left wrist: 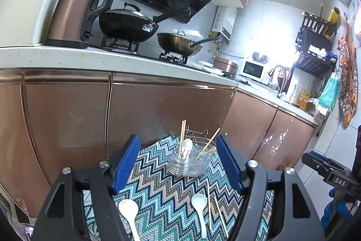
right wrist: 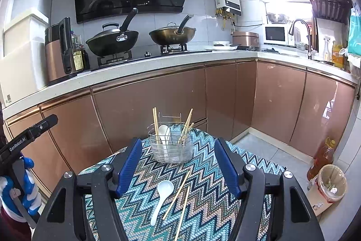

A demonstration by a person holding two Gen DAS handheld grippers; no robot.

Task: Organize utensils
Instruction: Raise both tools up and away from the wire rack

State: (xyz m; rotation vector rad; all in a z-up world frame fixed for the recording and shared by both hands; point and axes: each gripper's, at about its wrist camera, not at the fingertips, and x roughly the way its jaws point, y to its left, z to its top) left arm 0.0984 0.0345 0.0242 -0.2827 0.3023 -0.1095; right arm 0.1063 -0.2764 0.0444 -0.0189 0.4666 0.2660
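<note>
Bench (right wrist: 225, 184) surface, covered by a zigzag-patterned cloth in teal and tan, fills the lower middle of both wrist views and carries everything the task concerns. Toward the centre of each frame stands the wire utensil caddy (right wrist: 170, 146), upright, already holding one white spoon and several chopsticks that lean out over its rim. Both grippers hover above the cloth with nothing in them: the left gripper (left wrist: 178, 164) has its blue pads spread wide apart, and the right gripper (right wrist: 178, 164) stands equally wide, framing the caddy between its fingers.

Sorting appears to be partly done, with loose pieces left to collect. In the left view, low in the frame, one white spoon (left wrist: 129, 209) lies at lower left and a second white spoon (left wrist: 199, 207) lies lower centre, just beside two loose chopsticks (left wrist: 214, 211). The right view shows only that second spoon and the chopstick pair, low and central between its fingers.

Next, a gripper likely needs to drop to one flat-lying piece and close across its thin handle. The chopsticks lie flush on the cloth, so a clean pinch looks tricky.
</note>
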